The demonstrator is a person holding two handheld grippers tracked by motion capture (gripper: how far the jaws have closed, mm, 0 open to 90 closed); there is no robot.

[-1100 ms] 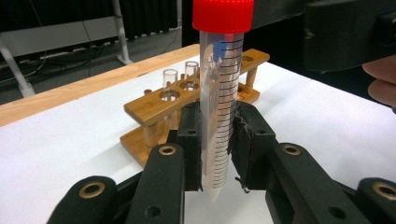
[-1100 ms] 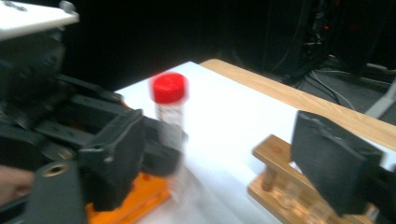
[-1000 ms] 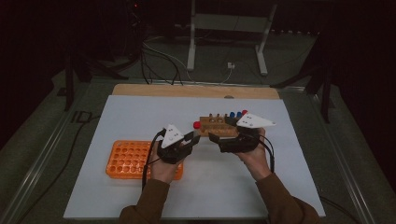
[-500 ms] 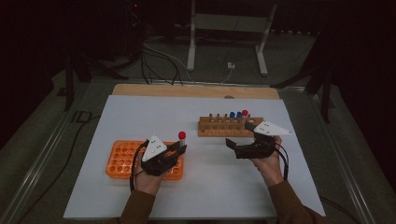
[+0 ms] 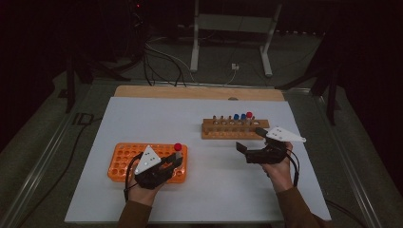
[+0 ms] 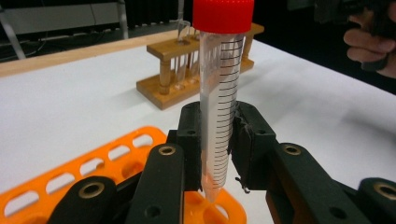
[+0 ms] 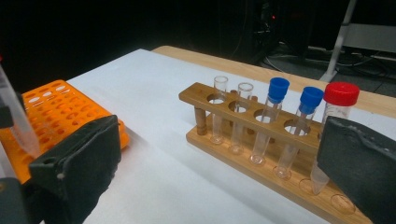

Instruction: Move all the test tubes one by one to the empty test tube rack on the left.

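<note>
tube [image 6: 219, 93]: lower left of high view, tip over orange rack [image 5: 124, 160] | left gripper [image 6: 219, 154]: clamped mid-barrel | right gripper [image 7: 219, 163]: wide, empty | handling: likely light, stiff, slick plastic; grip barrel below cap

Left tool [image 6: 219, 140] grips red-capped tube [image 6: 219, 93] upright over orange rack [image 6: 116, 158]

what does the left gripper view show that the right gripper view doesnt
Left gripper view: the left gripper shut on a red-capped tube, its graduation marks legible and its tip just above the orange rack.

Right gripper view: the right gripper with jaws wide apart and nothing between them, and the wooden rack's two blue-capped tubes plus a red-capped one, caps clear.

Both: the wooden rack, the orange rack and the white table cover.
</note>
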